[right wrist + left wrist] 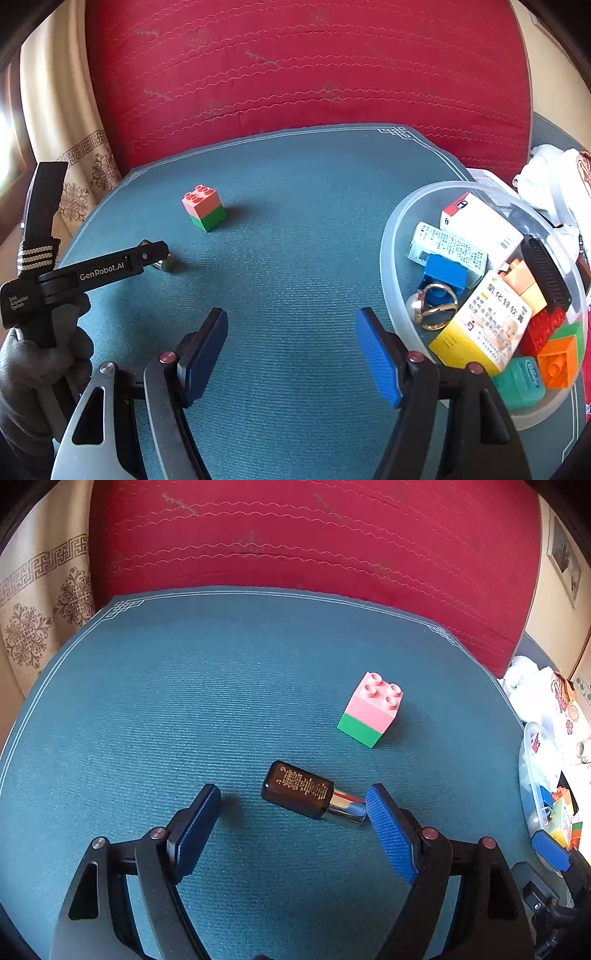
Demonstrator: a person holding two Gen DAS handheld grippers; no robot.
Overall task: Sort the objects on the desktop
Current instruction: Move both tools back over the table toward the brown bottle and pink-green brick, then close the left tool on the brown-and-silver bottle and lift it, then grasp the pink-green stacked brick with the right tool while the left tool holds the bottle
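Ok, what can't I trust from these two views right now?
- Dark bottle: right wrist view, almost all behind the left gripper.
- Clear bowl: near side hidden by the right gripper's finger; in the left wrist view cut by the right edge.
- Bottle label print: too small.

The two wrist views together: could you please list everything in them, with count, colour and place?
Mat: one, teal, covering the tabletop.
Brick stack: one, pink on green, standing on the mat.
Bottle: one, dark brown with silver cap, lying between the left gripper's fingers, untouched.
Tub: one, clear plastic, at the mat's right edge, holding boxes, bricks and a metal ring.
Cushion: one, red, behind the mat.
Curtain: one, cream, patterned, far left.
Left gripper: one, black, blue pads, open.
Right gripper: one, same, open over bare mat.
Gloved hand: one, grey, holding the left gripper.
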